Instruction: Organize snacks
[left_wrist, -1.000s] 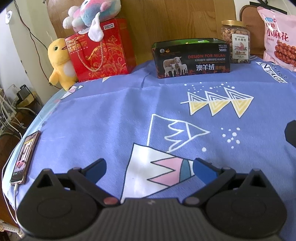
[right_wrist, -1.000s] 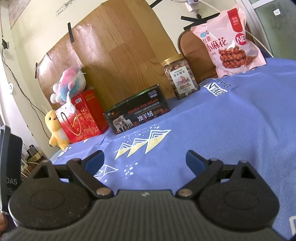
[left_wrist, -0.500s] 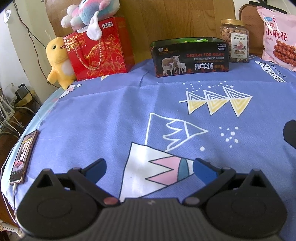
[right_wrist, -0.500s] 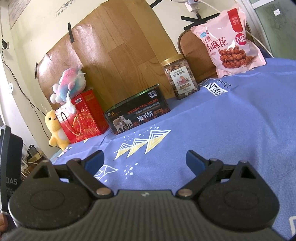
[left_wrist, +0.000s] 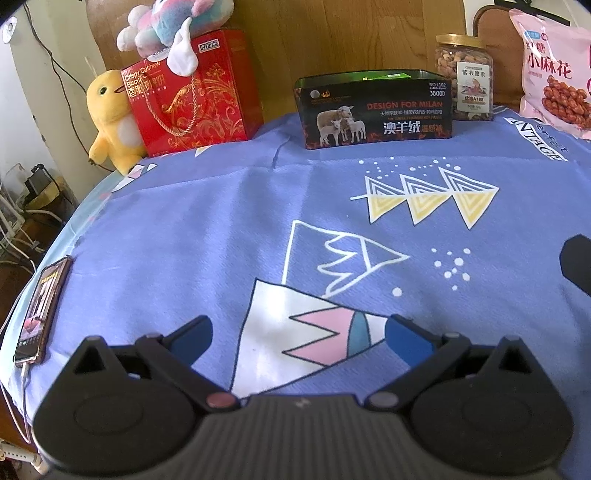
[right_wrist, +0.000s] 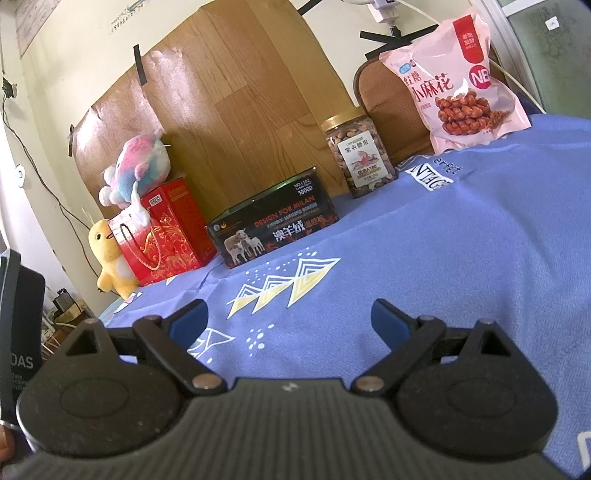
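Both hand-held grippers, left (left_wrist: 297, 334) and right (right_wrist: 289, 319), gape wide and empty over my cloth-draped bench (left_wrist: 207, 236); far back stand a glossy box (left_wrist: 376, 107), ribbed nut jar (left_wrist: 464, 75), crinkly pink bag (left_wrist: 554, 70).

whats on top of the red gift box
A pink and blue plush toy lies on top of the red gift box, with a white part hanging over the front. The box's top face under the toy is covered, so anything else there is hidden.
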